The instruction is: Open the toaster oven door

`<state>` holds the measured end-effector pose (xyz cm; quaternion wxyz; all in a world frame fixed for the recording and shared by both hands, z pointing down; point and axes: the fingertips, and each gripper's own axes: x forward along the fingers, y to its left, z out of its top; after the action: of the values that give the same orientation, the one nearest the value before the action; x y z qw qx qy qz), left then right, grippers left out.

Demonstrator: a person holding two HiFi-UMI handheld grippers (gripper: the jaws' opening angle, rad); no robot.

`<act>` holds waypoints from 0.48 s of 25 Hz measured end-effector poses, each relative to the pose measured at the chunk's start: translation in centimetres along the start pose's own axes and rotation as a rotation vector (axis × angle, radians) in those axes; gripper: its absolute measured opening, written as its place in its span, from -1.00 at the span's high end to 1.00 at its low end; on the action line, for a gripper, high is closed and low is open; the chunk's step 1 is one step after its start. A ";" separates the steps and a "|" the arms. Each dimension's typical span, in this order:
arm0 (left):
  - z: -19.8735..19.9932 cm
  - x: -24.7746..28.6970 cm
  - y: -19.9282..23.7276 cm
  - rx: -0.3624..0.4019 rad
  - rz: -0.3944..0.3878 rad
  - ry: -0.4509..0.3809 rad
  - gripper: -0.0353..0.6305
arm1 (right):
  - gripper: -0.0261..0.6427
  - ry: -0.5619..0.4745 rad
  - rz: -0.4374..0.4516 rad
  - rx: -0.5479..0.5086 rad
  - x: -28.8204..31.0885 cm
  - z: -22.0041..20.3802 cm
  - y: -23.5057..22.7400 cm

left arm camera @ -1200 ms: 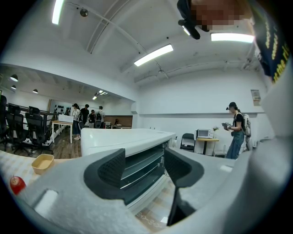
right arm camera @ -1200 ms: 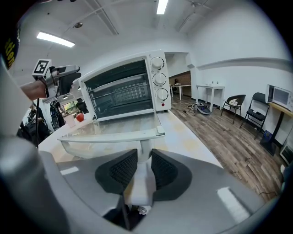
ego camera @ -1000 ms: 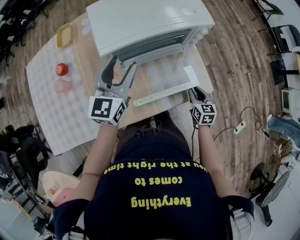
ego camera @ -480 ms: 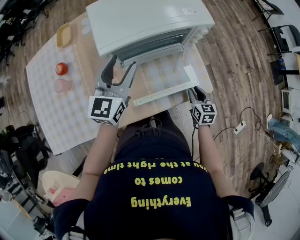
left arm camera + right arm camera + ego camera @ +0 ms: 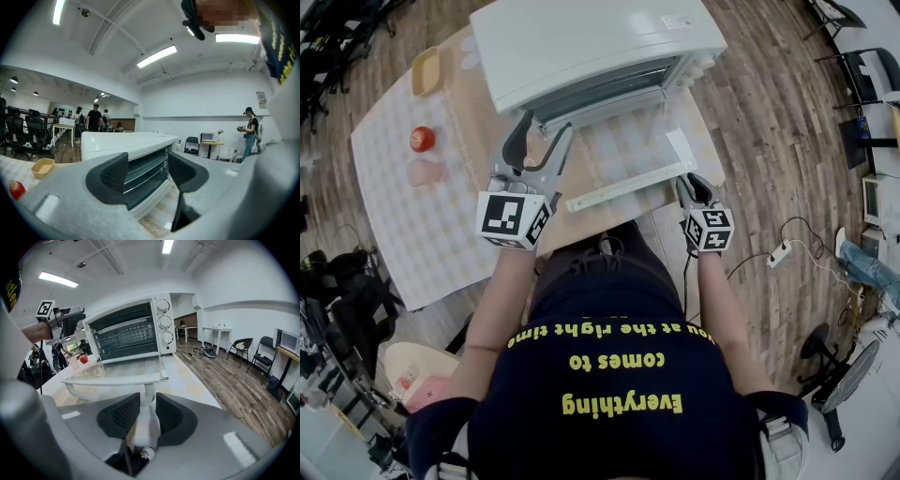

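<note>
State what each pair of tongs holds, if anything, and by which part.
The right tongs grip the door handle by its right-end post. The left tongs are open, holding nothing.

Shirt (image 5: 609, 375) reads "Everything comes to you at the right time".

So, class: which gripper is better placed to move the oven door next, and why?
Right. The right gripper grips the handle of the open door. The left gripper hangs open and empty by the oven, off the handle.
</note>
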<state>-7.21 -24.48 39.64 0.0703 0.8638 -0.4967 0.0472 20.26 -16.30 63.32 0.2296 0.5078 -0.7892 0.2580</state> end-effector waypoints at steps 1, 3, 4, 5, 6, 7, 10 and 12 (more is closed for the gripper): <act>0.0 0.0 0.0 0.000 0.000 0.000 0.10 | 0.56 0.005 -0.003 -0.005 -0.1 -0.1 -0.2; 0.0 0.1 0.1 -0.001 0.001 0.001 0.10 | 0.56 0.013 -0.016 -0.012 -0.6 -0.2 -0.7; 0.0 0.1 0.1 -0.002 0.001 0.000 0.10 | 0.56 0.015 -0.026 -0.016 -0.9 -0.2 -1.1; 0.0 0.1 0.1 -0.002 0.001 0.000 0.10 | 0.56 0.014 -0.039 -0.021 -1.2 -0.1 -1.5; 0.1 0.1 0.1 -0.003 0.001 -0.001 0.10 | 0.56 0.010 -0.056 -0.028 -1.6 0.2 -2.0; 0.1 0.1 0.1 -0.003 0.001 -0.002 0.10 | 0.56 0.003 -0.074 -0.033 -2.1 0.6 -2.5; 0.2 0.1 0.1 -0.005 0.001 -0.006 0.10 | 0.57 -0.038 -0.127 -0.037 -3.4 2.4 -4.2; 0.2 0.1 0.0 -0.005 -0.001 -0.010 0.10 | 0.58 -0.083 -0.152 -0.045 -4.2 4.4 -4.9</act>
<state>-7.20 -24.61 39.45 0.0698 0.8641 -0.4967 0.0415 25.95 -17.99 58.18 0.2271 0.5711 -0.7628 0.2009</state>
